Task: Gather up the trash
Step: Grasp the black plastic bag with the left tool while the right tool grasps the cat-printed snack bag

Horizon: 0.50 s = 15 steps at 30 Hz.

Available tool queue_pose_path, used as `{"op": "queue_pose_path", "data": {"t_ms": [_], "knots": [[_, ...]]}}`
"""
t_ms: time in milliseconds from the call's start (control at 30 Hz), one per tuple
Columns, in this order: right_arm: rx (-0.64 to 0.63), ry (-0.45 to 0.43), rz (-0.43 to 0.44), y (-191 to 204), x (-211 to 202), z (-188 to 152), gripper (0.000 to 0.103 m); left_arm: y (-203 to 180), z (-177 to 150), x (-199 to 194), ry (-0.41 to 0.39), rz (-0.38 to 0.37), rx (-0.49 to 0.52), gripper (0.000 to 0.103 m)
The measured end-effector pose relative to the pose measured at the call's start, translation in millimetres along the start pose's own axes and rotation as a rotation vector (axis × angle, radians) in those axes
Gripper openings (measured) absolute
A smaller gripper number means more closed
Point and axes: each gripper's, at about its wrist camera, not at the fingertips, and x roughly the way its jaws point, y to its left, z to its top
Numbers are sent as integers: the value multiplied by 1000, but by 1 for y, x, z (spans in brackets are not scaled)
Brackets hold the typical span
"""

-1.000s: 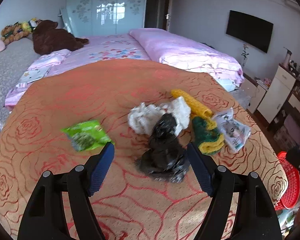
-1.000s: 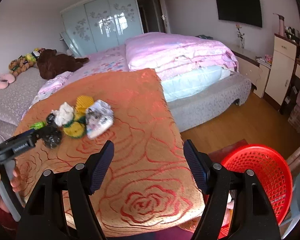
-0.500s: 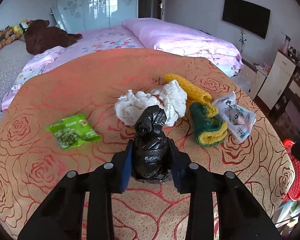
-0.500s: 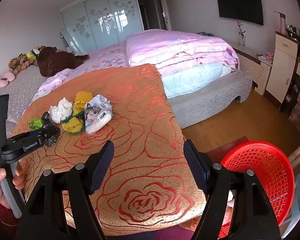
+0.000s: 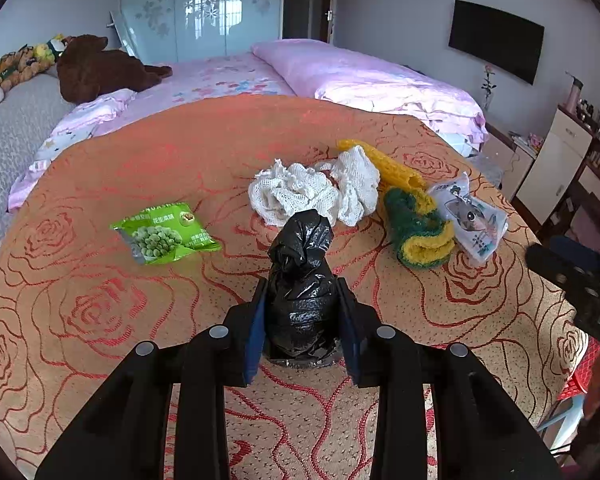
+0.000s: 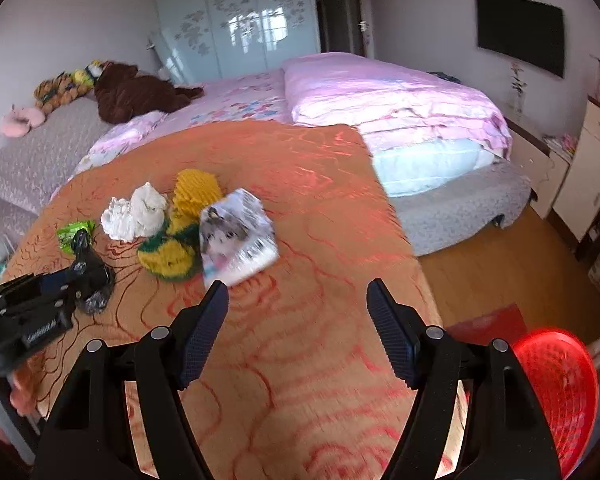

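Since before, left claw (image 5: 302, 322) clamped black bag (image 5: 300, 280); right claw (image 6: 298, 330) apart; red basket (image 6: 556, 392) contents unclear.

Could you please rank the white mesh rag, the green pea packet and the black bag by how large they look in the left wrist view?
1. white mesh rag
2. black bag, though it is nearest the camera, so unsure
3. green pea packet

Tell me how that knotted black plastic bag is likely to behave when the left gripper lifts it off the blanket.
The black bag looks crumpled and soft, so it will probably squash and sag rather than hold shape. The left gripper pinches its bulky lower part, so the thin glossy film might slip a little. It seems light for its size.
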Motion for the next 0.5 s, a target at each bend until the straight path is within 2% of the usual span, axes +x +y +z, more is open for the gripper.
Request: {"op": "queue_pose_path", "data": {"t_ms": [233, 367, 433, 500], "knots": [[-93, 23, 7, 24, 26, 22, 69, 1, -2, 1, -6, 2, 1, 31], [-125, 76, 16, 32, 50, 31, 69, 2, -2, 1, -4, -4, -3, 31], [-134, 86, 9, 34, 57, 31, 65, 2, -3, 1, -5, -8, -6, 31], [-132, 94, 17, 34, 59, 31, 54, 2, -3, 1, -6, -8, -7, 31]]}}
